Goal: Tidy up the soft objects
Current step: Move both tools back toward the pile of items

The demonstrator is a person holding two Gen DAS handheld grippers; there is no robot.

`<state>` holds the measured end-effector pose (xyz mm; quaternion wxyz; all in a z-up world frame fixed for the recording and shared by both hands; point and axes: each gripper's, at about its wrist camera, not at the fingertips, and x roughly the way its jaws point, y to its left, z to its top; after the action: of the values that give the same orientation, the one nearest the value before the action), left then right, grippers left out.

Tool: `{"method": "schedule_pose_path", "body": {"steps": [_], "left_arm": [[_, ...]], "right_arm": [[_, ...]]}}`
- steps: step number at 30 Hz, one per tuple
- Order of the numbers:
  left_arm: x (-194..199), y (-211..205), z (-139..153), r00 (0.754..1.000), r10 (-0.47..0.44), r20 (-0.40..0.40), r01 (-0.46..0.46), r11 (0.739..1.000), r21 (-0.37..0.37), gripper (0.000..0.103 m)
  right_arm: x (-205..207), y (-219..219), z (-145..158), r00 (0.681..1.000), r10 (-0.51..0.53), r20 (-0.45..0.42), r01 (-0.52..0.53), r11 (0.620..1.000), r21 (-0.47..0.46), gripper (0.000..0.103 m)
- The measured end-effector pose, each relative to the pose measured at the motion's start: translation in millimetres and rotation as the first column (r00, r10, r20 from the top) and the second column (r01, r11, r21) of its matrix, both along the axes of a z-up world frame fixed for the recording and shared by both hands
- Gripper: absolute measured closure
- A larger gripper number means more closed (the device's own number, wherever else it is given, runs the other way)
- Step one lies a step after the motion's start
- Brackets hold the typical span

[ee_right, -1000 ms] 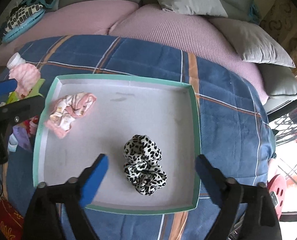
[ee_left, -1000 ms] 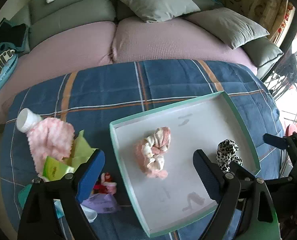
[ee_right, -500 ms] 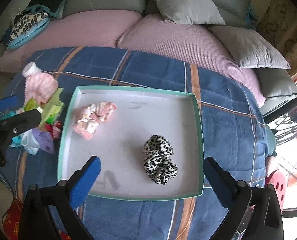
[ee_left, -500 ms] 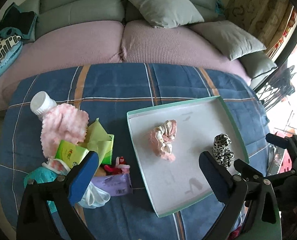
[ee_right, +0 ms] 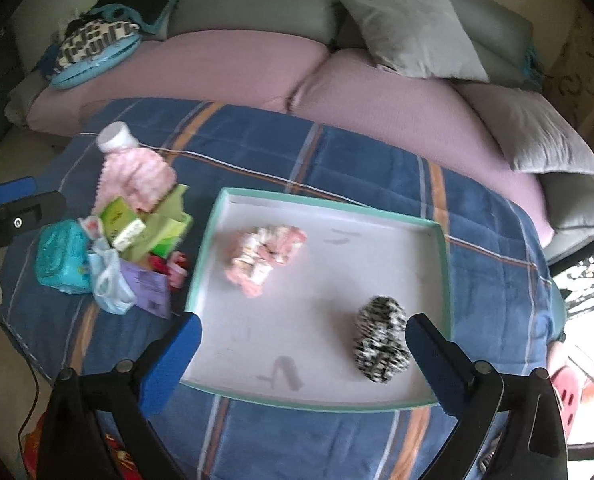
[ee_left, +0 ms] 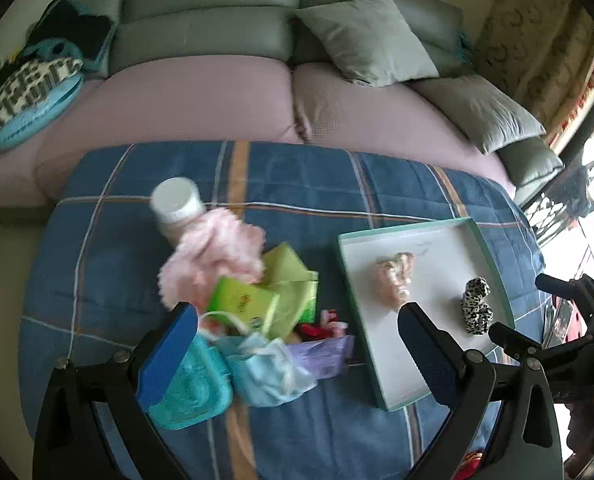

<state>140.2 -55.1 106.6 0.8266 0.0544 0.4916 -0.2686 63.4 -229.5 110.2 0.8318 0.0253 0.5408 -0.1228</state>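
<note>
Left wrist view: the left gripper [ee_left: 297, 340] hangs with its blue-padded jaws spread wide and empty above a heap of small items on the blue plaid blanket [ee_left: 297, 184], among them a fluffy pink cloth [ee_left: 213, 256], a pale blue face mask [ee_left: 265, 368] and a teal wipes pack [ee_left: 189, 392]. In the right wrist view, the right gripper [ee_right: 303, 356] is likewise wide apart and empty over the shallow white tray with a mint-green rim [ee_right: 443, 280], where a pink patterned scrunchie [ee_right: 265, 256] and a leopard-print scrunchie [ee_right: 381, 340] lie well apart.
</note>
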Motion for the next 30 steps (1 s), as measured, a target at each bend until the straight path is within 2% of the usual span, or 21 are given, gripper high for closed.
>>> {"method": "schedule_pose_path", "body": {"steps": [7, 10, 14, 20, 23, 27, 30], "left_arm": [[16, 40, -4, 0.999, 0.053, -0.01, -0.053, 0.999, 0.013, 0.003], [15, 44, -10, 0.998, 0.05, -0.035, -0.05, 0.999, 0.016, 0.003], [12, 47, -17, 0.996, 0.077, -0.041, -0.075, 0.996, 0.056, 0.003], [-5, 40, -22, 0.989, 0.143, -0.05, -0.14, 0.989, 0.046, 0.003], [-12, 37, -27, 0.978, 0.191, -0.09, -0.192, 0.981, -0.01, 0.003], [-22, 38, -39, 0.951, 0.273, -0.143, -0.284, 0.957, -0.062, 0.003], [-31, 37, -55, 0.93, 0.32, -0.179, -0.335, 0.94, -0.064, 0.003]], "right_arm": [[26, 40, -4, 0.996, 0.082, 0.019, -0.083, 0.996, 0.045, 0.0], [36, 57, -11, 0.993, 0.114, 0.016, -0.115, 0.991, 0.064, 0.002], [44, 75, -23, 0.988, 0.152, 0.019, -0.153, 0.983, 0.1, 0.003], [52, 94, -39, 0.98, 0.201, 0.003, -0.2, 0.978, 0.063, 0.015], [51, 99, -46, 0.974, 0.226, 0.008, -0.226, 0.972, 0.067, 0.018], [47, 96, -56, 0.971, 0.24, 0.009, -0.241, 0.969, 0.061, 0.02], [43, 88, -62, 0.974, 0.226, 0.024, -0.227, 0.971, 0.079, 0.02]]}}
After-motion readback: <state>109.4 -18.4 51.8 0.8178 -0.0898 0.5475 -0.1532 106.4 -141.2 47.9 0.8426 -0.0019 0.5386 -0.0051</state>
